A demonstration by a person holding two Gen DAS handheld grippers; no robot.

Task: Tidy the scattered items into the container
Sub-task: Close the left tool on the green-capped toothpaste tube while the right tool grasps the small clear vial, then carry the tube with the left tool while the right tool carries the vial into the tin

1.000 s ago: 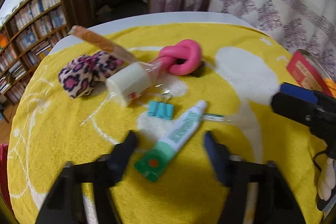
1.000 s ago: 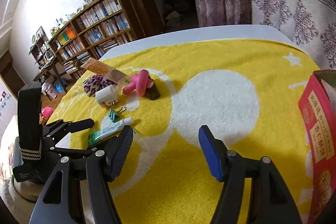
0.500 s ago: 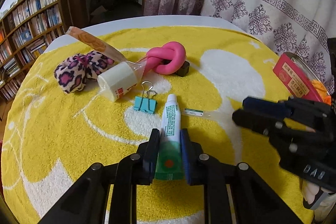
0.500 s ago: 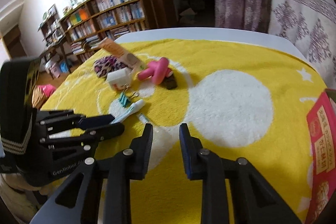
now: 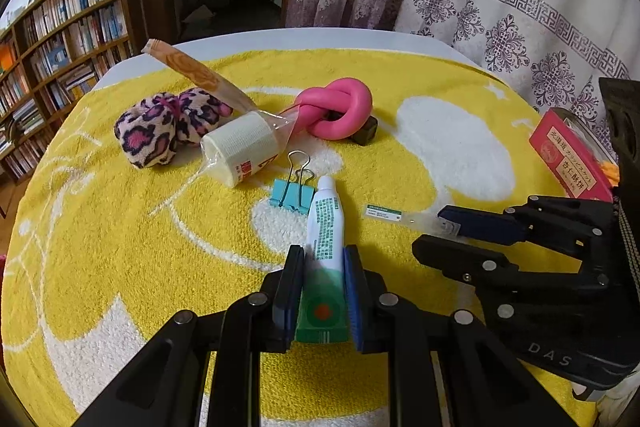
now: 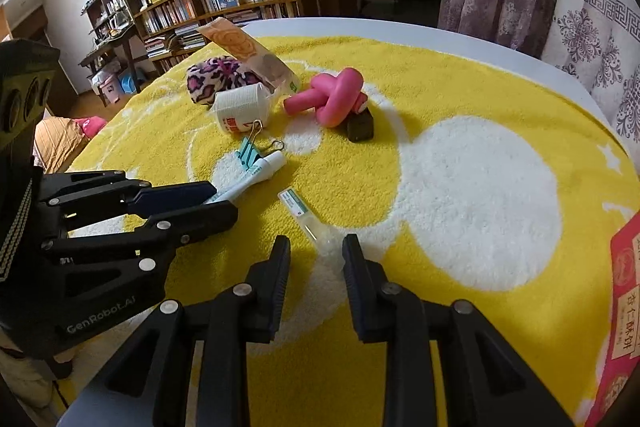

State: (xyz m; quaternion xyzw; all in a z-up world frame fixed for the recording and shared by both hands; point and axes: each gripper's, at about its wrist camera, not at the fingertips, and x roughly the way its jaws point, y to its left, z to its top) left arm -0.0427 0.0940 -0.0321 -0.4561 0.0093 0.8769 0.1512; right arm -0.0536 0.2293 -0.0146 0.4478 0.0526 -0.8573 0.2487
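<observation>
My left gripper (image 5: 323, 267) is shut on the green-and-white tube (image 5: 326, 227), holding its flat green end on the yellow towel. The tube also shows in the right wrist view (image 6: 256, 177), between the left gripper's fingers. My right gripper (image 6: 314, 257) is partly open, its jaws on either side of the end of a clear plastic sachet (image 6: 308, 217) with a green label; that sachet also shows in the left wrist view (image 5: 404, 215). The red container (image 5: 568, 159) stands at the right edge, also in the right wrist view (image 6: 624, 303).
On the yellow towel (image 5: 120, 247) lie a teal binder clip (image 5: 291, 193), a white roll in plastic wrap (image 5: 240, 151), a leopard-print pouch (image 5: 160, 133), an orange packet (image 5: 192, 71), a pink knotted toy (image 5: 340, 111) and a small dark block (image 5: 366, 135). Bookshelves stand to the left.
My left gripper closed on the tube and has lined it up straight. My right gripper moved left toward the sachet, narrowed, then opened partly around its end.
</observation>
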